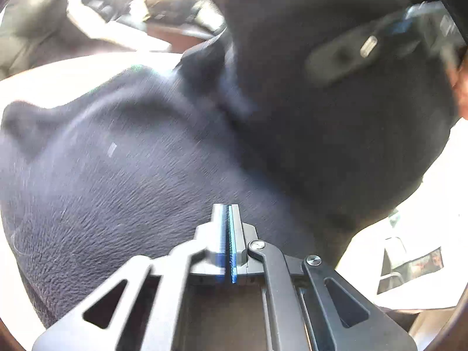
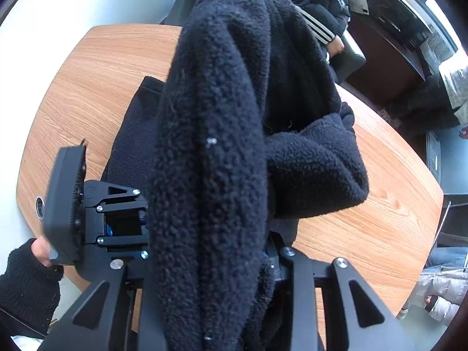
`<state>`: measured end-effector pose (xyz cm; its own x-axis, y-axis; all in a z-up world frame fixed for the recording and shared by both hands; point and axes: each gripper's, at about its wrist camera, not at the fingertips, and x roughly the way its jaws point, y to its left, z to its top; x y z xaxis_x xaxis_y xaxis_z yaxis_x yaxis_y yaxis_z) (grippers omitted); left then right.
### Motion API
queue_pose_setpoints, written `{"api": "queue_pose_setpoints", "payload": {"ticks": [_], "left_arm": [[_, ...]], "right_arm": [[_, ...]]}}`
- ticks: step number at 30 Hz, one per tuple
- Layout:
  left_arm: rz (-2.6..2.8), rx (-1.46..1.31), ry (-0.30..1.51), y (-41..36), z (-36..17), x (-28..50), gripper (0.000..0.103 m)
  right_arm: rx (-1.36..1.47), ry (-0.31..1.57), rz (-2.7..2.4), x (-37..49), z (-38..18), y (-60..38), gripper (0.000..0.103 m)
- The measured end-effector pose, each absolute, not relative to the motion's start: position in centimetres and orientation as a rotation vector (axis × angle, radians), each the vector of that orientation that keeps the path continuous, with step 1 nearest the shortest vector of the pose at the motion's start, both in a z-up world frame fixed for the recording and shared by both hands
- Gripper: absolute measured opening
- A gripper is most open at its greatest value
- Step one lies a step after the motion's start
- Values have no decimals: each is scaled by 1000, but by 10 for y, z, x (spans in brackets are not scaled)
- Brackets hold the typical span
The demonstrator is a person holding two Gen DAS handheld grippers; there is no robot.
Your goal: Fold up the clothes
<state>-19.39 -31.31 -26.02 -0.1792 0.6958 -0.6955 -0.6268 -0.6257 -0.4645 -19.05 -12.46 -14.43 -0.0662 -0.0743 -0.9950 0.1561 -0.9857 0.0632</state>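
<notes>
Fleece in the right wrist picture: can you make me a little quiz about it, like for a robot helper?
1. True or false: the whole dark fleece lies flat on the table.
2. What does the table top look like? A) wood B) glass C) metal
3. Fill in: in the left wrist view, the left gripper has its jaws ____.

Key: 1 false, most of it hangs bunched up above the table. 2 A. 3 shut.
</notes>
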Motion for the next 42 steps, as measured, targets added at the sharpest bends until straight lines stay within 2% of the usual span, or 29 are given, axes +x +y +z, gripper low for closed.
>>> {"api": "queue_pose_setpoints", "payload": {"ticks": [3, 7, 10, 12, 14, 18, 21, 24, 25, 26, 27, 31, 34, 35, 38, 40, 42], "left_arm": [[1938, -1165, -126, -320, -266, -196, 2], [2005, -1124, -42, -313, -270, -193, 2], [2025, -1113, -58, -320, -269, -192, 2], [2008, -1089, -100, -332, -265, -190, 2], [1984, -1041, -170, -356, -261, -180, 7], [1999, -979, -282, -398, -262, -160, 12], [2012, -964, -299, -421, -264, -149, 12], [2017, -980, -278, -439, -257, -141, 12], [2023, -987, -270, -445, -253, -138, 12], [2031, -1001, -262, -449, -251, -135, 12], [2046, -1012, -253, -456, -247, -132, 12], [2112, -1054, -226, -482, -228, -114, 12], [2187, -1051, -274, -498, -202, -89, 12], [2207, -1052, -292, -483, -197, -79, 15], [2267, -1053, -346, -438, -182, -51, 27], [2267, -1048, -372, -416, -184, -59, 28], [2266, -1035, -366, -394, -179, -65, 28]], "right_arm": [[2029, 100, -2177, -192, -144, -137, 33], [2040, 115, -2154, -189, -140, -149, 33], [2059, 97, -2142, -188, -143, -155, 34], [2078, 58, -2139, -190, -149, -154, 34], [2094, 5, -2142, -194, -154, -152, 34], [2089, -49, -2148, -200, -160, -151, 34], [2078, 3, -2143, -199, -162, -161, 36], [2075, 121, -2124, -190, -164, -177, 49], [2074, 152, -2121, -188, -163, -181, 56], [2061, 180, -2118, -183, -159, -185, 68], [2028, 201, -2118, -178, -150, -189, 71], [1810, 149, -2098, -153, -85, -193, 75], [1594, 79, -2086, -128, -23, -171, 79], [1546, 86, -2111, -121, -12, -166, 83], [1450, 139, -2210, -101, 0, -171, 88], [1404, 172, -2252, -101, 1, -167, 88], [1393, 228, -2234, -113, -27, -150, 87]]}}
